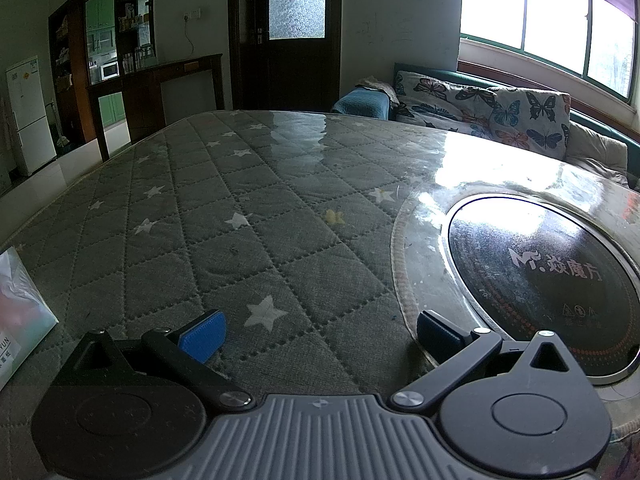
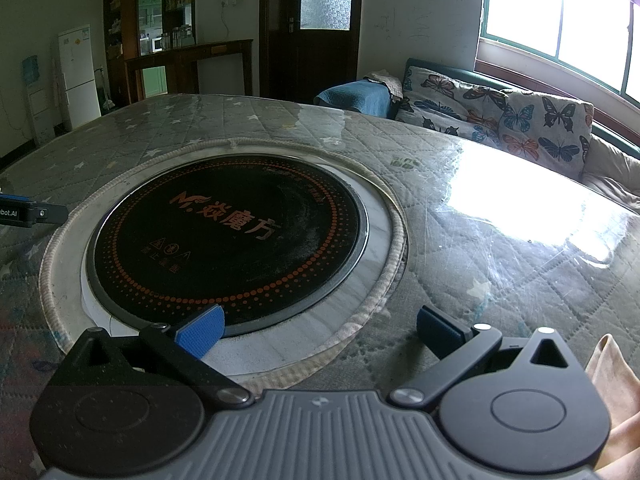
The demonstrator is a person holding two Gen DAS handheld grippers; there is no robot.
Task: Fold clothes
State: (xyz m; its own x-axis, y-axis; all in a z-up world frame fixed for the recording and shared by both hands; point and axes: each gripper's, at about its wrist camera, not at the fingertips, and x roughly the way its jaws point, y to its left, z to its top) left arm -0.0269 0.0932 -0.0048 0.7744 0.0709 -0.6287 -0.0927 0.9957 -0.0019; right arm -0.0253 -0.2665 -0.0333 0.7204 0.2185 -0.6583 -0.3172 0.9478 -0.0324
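My left gripper [image 1: 318, 334] stands open just above the table's grey quilted cover with white stars [image 1: 224, 216], nothing between its blue pads. My right gripper [image 2: 318, 330] is also open, hovering over the near rim of the round black cooktop [image 2: 228, 232] set into the table. A beige piece of cloth [image 2: 612, 368] shows at the right edge of the right wrist view, beside the gripper's body; only a corner of it is in view. The left gripper's tip [image 2: 24, 210] appears at the far left of the right wrist view.
A clear glossy sheet covers the quilted table. A plastic bag [image 1: 20, 312] lies at the table's left edge. Behind the table stand a sofa with butterfly cushions [image 1: 500, 112], a blue blanket [image 1: 364, 106], a dark door and a wooden shelf unit [image 1: 120, 60].
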